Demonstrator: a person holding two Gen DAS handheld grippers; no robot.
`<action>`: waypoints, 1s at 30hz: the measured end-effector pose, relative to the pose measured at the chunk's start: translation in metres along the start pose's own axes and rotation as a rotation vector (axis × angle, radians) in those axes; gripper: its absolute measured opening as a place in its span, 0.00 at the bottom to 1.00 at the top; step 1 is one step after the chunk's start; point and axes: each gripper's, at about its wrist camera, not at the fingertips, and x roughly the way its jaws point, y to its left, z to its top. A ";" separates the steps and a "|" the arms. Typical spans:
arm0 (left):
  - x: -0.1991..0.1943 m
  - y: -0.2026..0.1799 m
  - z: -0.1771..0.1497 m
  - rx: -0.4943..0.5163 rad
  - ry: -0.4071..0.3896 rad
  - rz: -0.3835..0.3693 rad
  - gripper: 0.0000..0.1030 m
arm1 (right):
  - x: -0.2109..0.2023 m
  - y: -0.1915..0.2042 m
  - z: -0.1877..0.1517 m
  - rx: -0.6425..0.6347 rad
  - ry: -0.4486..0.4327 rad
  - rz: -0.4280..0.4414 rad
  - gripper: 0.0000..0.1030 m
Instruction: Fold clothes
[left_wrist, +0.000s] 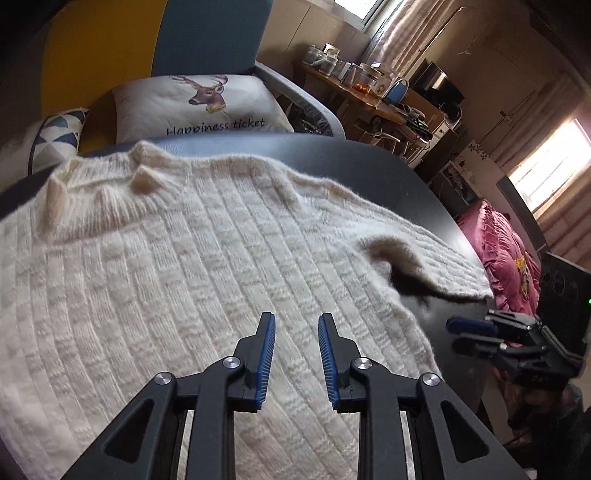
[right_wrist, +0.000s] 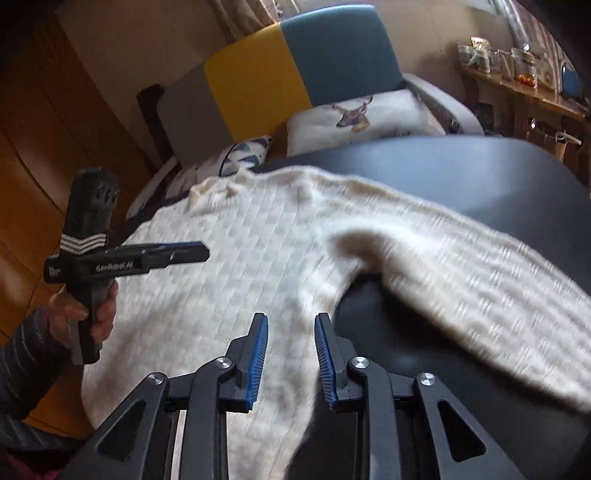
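Cream sweater spread on the dark counter, both tongs hovering empty above it

The knitted sweater (left_wrist: 192, 251) lies face-flat across the counter (left_wrist: 369, 162), collar towards the sofa cushions, likely smoothed out so its sides and sleeves can be folded inward; one sleeve (right_wrist: 461, 277) angles off over the bare top, a loose ridge at the armpit. The left tongs (left_wrist: 296, 325) stand apart over the body panel with nothing between the blue pads, and the right tongs (right_wrist: 290, 325) are likewise parted and empty near the side seam. The hem and the other sleeve are cut off by the picture edges, the right wrist view is motion-blurred, and only a hand (right_wrist: 92, 310) of the person shows
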 end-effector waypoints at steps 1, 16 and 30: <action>0.001 0.000 0.010 0.005 -0.008 0.007 0.24 | 0.003 -0.005 0.013 -0.006 -0.005 -0.032 0.25; 0.102 -0.025 0.116 0.213 0.089 0.110 0.24 | 0.097 -0.080 0.068 0.010 0.198 -0.316 0.23; 0.099 -0.001 0.109 -0.015 0.000 0.131 0.24 | -0.029 -0.124 0.003 0.400 -0.183 -0.080 0.29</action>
